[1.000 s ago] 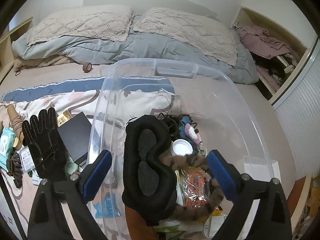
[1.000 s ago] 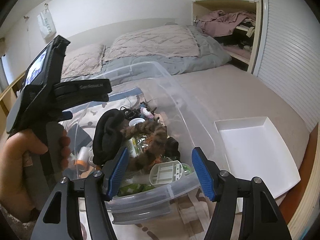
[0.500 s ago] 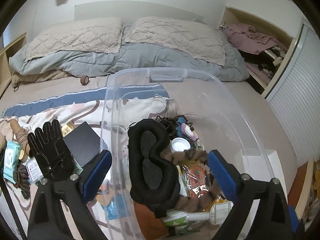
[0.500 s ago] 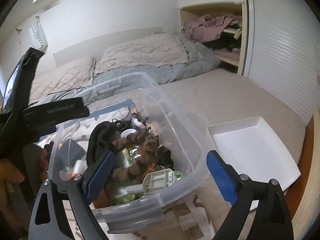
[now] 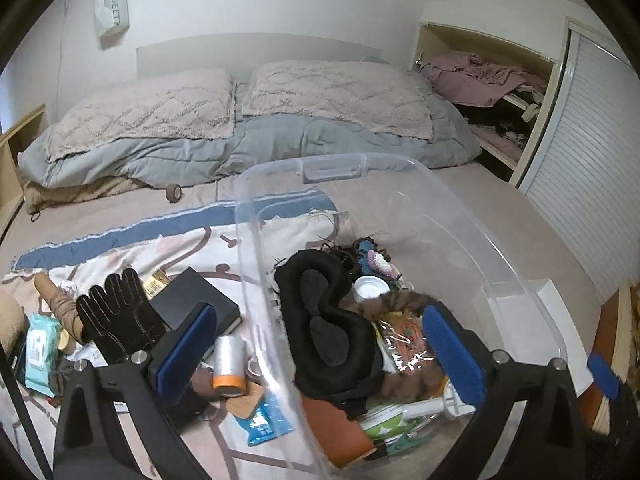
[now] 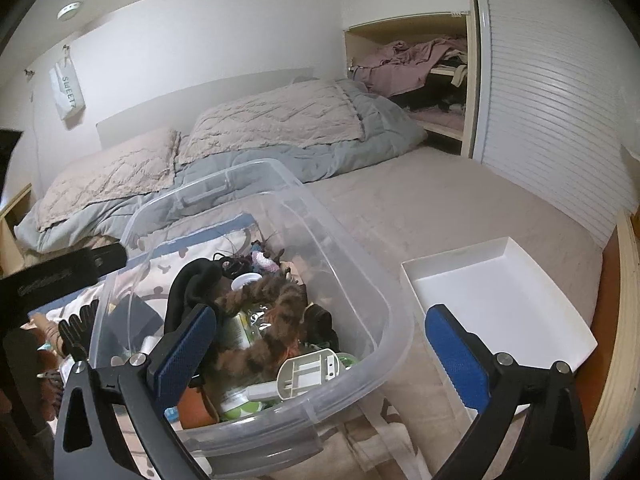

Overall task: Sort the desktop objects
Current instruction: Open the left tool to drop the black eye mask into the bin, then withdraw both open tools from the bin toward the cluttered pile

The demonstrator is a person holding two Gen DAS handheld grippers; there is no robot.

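- We see a white wall (image 5: 280, 0) behind a bed (image 6: 420, 208) bearing two beige pillows (image 5: 340, 92) and a grey duvet (image 5: 240, 148).
- We note an open closet shelf (image 6: 416, 76) beside a white slatted door (image 6: 552, 100).
- We observe a round ceiling light (image 6: 69, 10).

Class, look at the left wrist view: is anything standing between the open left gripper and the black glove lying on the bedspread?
Nothing visible blocks it. The black glove lies uncovered, just beyond the left gripper, whose jaws are open and empty. The black box sits beside it, not over it; the clear bin is apart.
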